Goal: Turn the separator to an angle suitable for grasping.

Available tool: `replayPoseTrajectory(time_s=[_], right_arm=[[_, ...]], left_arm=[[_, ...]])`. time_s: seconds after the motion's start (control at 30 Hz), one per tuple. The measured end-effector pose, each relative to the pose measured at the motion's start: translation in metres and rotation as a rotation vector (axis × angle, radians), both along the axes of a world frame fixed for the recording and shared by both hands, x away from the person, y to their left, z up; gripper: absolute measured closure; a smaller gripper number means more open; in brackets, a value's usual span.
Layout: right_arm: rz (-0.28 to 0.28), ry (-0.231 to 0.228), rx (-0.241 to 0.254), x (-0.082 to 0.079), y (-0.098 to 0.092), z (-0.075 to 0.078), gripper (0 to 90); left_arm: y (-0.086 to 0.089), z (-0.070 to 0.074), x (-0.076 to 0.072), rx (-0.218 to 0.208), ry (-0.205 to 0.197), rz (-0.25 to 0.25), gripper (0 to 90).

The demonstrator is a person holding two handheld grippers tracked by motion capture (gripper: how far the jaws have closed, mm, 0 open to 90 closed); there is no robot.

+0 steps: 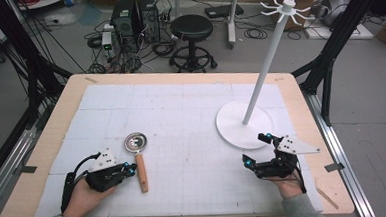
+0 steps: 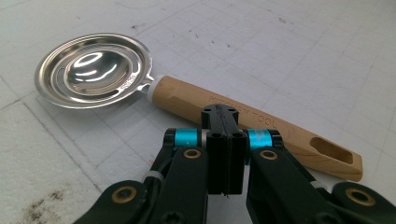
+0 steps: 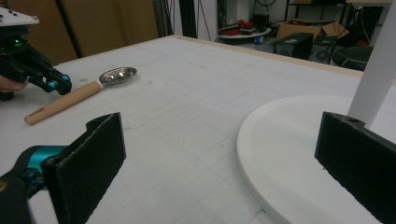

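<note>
High view first: I see the spoon lying flat on the white mat, shiny bowl away from me, wooden handle toward me. My left gripper sits just beside that handle, near its middle. Its jaws are pressed tight together with nothing between them — it isn't holding the spoon. I think it waits there because the handle is the easy part to grab.

My right gripper is spread wide with nothing between its jaws, right by the round base of the white stand (the pole has little hooks on top). It looks ready to steady the stand or take a hand-over.

The spoon bowl has nothing in it — just shine. The hooks are bare.
</note>
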State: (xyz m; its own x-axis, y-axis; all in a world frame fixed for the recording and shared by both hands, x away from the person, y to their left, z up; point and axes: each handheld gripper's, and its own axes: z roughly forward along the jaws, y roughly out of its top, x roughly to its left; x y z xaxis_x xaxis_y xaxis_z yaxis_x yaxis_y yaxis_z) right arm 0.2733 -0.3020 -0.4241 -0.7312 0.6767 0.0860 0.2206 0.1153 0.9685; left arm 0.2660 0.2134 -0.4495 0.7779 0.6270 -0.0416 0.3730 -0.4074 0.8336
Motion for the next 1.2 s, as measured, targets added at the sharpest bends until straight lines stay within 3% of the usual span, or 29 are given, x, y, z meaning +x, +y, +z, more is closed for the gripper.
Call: replayPoseTrajectory(time_s=[0.33, 1.2], right_arm=[[0.000, 0.003, -0.002, -0.0009, -0.0008, -0.0004, 1.0], [-0.009, 0.006, -0.006, -0.0014, -0.0033, -0.0014, 1.0]], left_arm=[[-0.0025, -0.0009, 0.0029, 0.027, 0.026, 0.002, 89.8], [-0.0082, -0.0011, 0.0066, 0.027, 0.053, 0.005, 89.8]])
